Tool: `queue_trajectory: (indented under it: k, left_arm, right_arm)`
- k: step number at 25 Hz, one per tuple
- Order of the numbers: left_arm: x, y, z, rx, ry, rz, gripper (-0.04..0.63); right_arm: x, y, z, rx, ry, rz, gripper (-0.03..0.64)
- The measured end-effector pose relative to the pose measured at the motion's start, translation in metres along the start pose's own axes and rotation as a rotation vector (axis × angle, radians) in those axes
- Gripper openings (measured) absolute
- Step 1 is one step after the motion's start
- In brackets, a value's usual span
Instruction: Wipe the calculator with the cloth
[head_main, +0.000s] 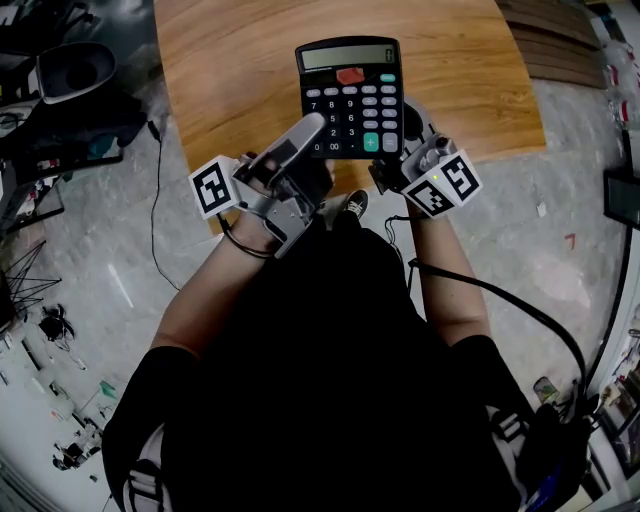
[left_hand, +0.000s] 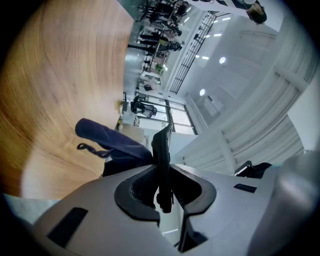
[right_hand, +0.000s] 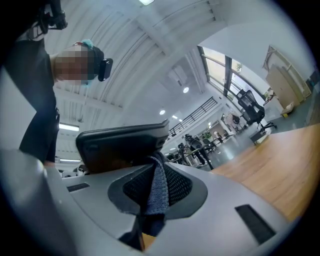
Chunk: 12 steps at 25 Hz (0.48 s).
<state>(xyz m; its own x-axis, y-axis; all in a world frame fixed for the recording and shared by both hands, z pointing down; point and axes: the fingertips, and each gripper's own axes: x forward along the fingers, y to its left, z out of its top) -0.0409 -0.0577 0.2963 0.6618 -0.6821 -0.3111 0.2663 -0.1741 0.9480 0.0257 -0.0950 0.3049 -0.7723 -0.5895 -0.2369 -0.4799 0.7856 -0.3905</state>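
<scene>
A black calculator (head_main: 350, 95) is held keys-up in the air over the wooden table (head_main: 240, 70). My left gripper (head_main: 316, 135) is shut on its lower left edge; in the left gripper view the calculator (left_hand: 161, 155) stands edge-on between the jaws of the left gripper (left_hand: 163, 196). My right gripper (head_main: 405, 152) sits at the calculator's lower right corner, shut on a blue-grey knitted cloth (right_hand: 157, 192). In the right gripper view the calculator (right_hand: 122, 142) lies just above the cloth. The left gripper view also shows the cloth (left_hand: 110, 141), bunched behind the calculator. The head view hides the cloth.
The table's near edge (head_main: 300, 205) lies just below the grippers. Cables (head_main: 155, 220) trail over the grey floor at the left, and a black chair (head_main: 70, 70) stands at the upper left. Wooden boards (head_main: 560, 40) are stacked at the upper right.
</scene>
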Motion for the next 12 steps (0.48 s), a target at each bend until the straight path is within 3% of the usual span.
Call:
queue_trajectory:
  k: [7, 12]
  left_arm:
    - [-0.003, -0.001, 0.004, 0.044, -0.058, 0.005, 0.072]
    - [-0.002, 0.0, 0.003, 0.037, -0.058, 0.005, 0.072]
  right_arm:
    - [-0.025, 0.05, -0.017, -0.139, 0.077, 0.132, 0.058]
    - [-0.028, 0.045, -0.007, -0.174, 0.065, 0.114, 0.057]
